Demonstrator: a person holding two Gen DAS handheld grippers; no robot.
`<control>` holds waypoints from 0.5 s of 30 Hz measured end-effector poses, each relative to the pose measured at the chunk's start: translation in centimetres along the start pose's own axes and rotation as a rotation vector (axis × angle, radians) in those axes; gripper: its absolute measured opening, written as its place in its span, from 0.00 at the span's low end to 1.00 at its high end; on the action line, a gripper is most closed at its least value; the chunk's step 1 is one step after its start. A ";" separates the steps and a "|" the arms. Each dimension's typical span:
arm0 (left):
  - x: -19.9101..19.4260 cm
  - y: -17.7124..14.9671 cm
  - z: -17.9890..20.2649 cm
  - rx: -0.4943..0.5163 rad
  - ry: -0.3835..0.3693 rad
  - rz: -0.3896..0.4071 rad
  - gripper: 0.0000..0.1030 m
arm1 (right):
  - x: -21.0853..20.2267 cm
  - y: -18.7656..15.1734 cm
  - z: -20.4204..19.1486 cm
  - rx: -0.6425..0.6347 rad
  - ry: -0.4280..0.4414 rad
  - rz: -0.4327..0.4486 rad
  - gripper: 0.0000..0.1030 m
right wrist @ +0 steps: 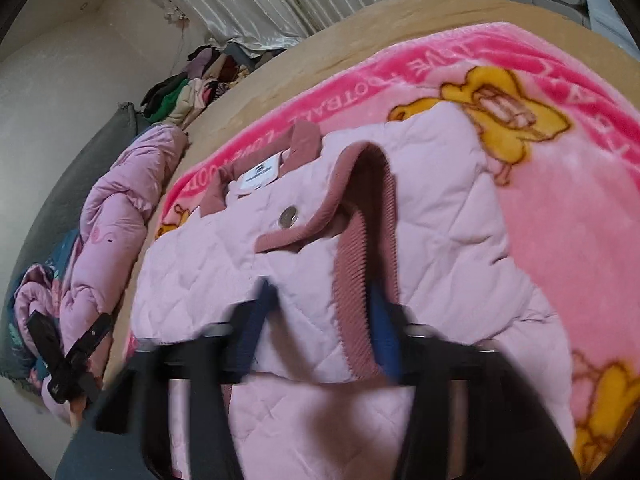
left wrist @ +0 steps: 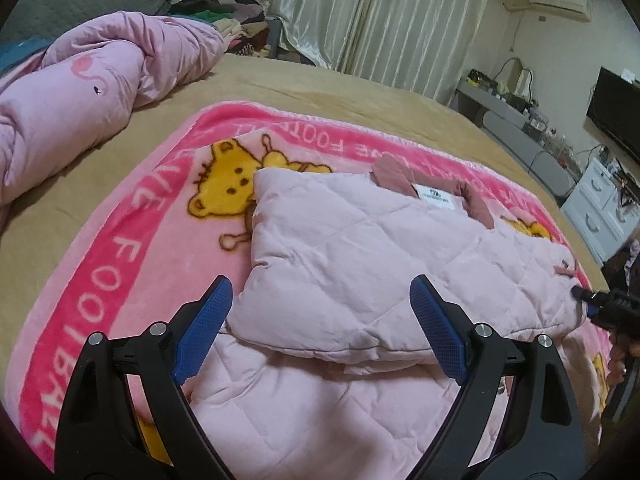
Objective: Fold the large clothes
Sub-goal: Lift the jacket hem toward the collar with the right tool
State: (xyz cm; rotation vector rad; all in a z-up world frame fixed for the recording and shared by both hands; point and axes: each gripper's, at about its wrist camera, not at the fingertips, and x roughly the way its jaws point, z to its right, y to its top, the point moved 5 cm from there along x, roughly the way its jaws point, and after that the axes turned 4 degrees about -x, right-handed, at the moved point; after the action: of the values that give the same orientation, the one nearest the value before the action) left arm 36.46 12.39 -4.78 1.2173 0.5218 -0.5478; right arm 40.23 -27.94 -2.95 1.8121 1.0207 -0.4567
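Observation:
A pale pink quilted jacket (left wrist: 360,248) with dusty-rose ribbed trim lies on a pink teddy-bear blanket (left wrist: 120,248), one side folded over the body. My left gripper (left wrist: 322,300) hovers open just above the folded part's near edge, with nothing between its blue pads. At the jacket's right edge my right gripper (left wrist: 588,300) is low on the fabric. In the blurred right wrist view the right gripper (right wrist: 322,328) has a bunched flap of the jacket (right wrist: 440,216) with its ribbed edge (right wrist: 352,280) between the pads. The left gripper (right wrist: 68,344) shows at far left.
The blanket lies on a tan bed sheet (left wrist: 320,84). A crumpled pink comforter (left wrist: 80,92) fills the bed's far left. A pile of clothes (left wrist: 224,12) sits by the curtains. White drawers (left wrist: 600,204) and a cluttered desk stand off the bed's right side.

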 end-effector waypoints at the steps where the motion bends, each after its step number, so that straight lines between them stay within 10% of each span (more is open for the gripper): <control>1: 0.0 0.0 0.1 -0.004 -0.004 0.012 0.80 | -0.2 0.4 -0.4 -0.028 -0.004 0.008 0.11; 7: 0.5 -0.5 2.1 0.060 -0.027 0.016 0.73 | -4.2 3.7 -3.1 -0.190 -0.029 0.186 0.09; 15: 2.0 -2.1 3.4 0.117 -0.024 -0.050 0.61 | 0.6 0.8 2.0 -0.064 -0.160 0.082 0.11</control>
State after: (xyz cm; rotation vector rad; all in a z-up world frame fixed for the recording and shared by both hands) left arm 36.92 8.38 -6.72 1.3102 0.5067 -0.6421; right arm 41.51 -29.58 -3.83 1.7242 0.8394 -0.5049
